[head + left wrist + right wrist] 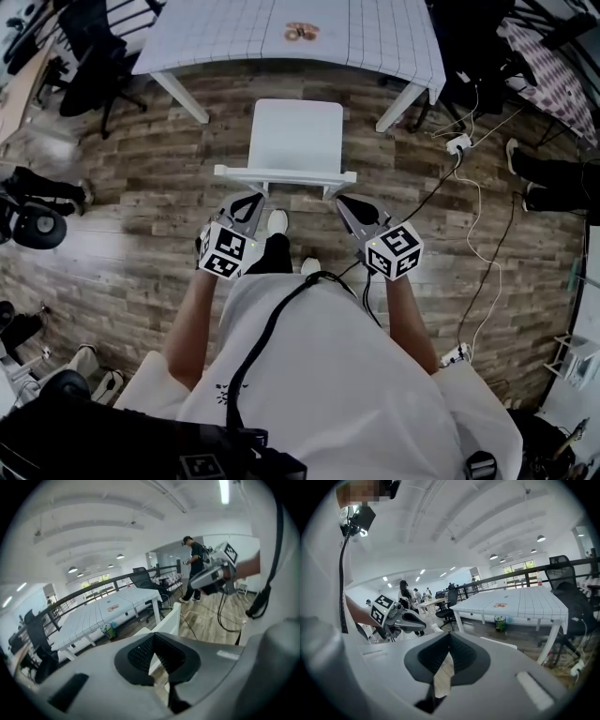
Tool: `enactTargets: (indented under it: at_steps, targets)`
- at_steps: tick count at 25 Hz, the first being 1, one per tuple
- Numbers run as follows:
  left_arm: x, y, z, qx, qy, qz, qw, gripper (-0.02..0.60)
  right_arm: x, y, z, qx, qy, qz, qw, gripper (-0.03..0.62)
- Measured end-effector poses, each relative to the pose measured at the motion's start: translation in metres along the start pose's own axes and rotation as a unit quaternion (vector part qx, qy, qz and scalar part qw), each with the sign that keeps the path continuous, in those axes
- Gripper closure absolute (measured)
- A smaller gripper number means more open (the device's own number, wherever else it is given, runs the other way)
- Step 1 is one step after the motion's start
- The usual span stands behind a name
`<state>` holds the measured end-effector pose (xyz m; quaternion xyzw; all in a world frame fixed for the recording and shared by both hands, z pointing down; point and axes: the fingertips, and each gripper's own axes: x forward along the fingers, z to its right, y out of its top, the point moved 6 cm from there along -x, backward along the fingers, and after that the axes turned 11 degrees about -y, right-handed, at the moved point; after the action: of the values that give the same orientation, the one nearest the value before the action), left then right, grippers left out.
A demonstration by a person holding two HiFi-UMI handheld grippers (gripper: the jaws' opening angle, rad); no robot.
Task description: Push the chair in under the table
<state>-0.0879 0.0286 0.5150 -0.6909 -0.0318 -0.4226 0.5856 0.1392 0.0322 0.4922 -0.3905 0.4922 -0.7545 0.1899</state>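
Both grippers have their jaws pressed together on nothing. The left gripper (253, 199) sits just behind the left end of the back rail of the chair (298, 141), the right gripper (347, 202) just behind the right end; whether either touches it I cannot tell. Beyond the chair is the table (234, 37). The seat lies almost wholly outside the table edge, so the whole push looks still to do
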Motion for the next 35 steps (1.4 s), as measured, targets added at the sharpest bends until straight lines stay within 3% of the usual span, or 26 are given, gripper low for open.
enactTargets:
  at_steps: [4,6,11,14,19,25,31,35]
  targets:
    - [0.018,-0.008,-0.024,0.084,-0.021,-0.055,0.9947,0.574,0.034,0.006,0.005,-0.064,-0.021,-0.031,0.997,0.588]
    - [0.026,-0.010,-0.039,0.116,-0.031,-0.077,0.9898,0.531,0.050,0.009,0.009,-0.096,-0.029,-0.049,0.994,0.585]
    - [0.045,-0.017,-0.069,0.188,-0.067,-0.132,0.9709,0.436,0.087,0.008,0.009,-0.199,-0.033,-0.109,0.973,0.478]
    - [0.056,-0.024,-0.082,0.222,-0.096,-0.165,0.9561,0.388,0.106,0.002,0.010,-0.263,-0.038,-0.154,0.952,0.432]
    - [0.077,-0.038,-0.099,0.263,-0.142,-0.210,0.9310,0.329,0.139,-0.014,0.015,-0.372,-0.035,-0.232,0.898,0.389]
    - [0.091,-0.054,-0.106,0.285,-0.181,-0.236,0.9111,0.322,0.169,-0.032,0.020,-0.405,-0.014,-0.307,0.861,0.359]
    - [0.101,-0.062,-0.116,0.296,-0.221,-0.248,0.8957,0.330,0.183,-0.038,0.026,-0.390,0.014,-0.355,0.849,0.355]
    - [0.103,-0.057,-0.117,0.285,-0.248,-0.245,0.8931,0.333,0.187,-0.041,0.027,-0.383,0.041,-0.384,0.839,0.397]
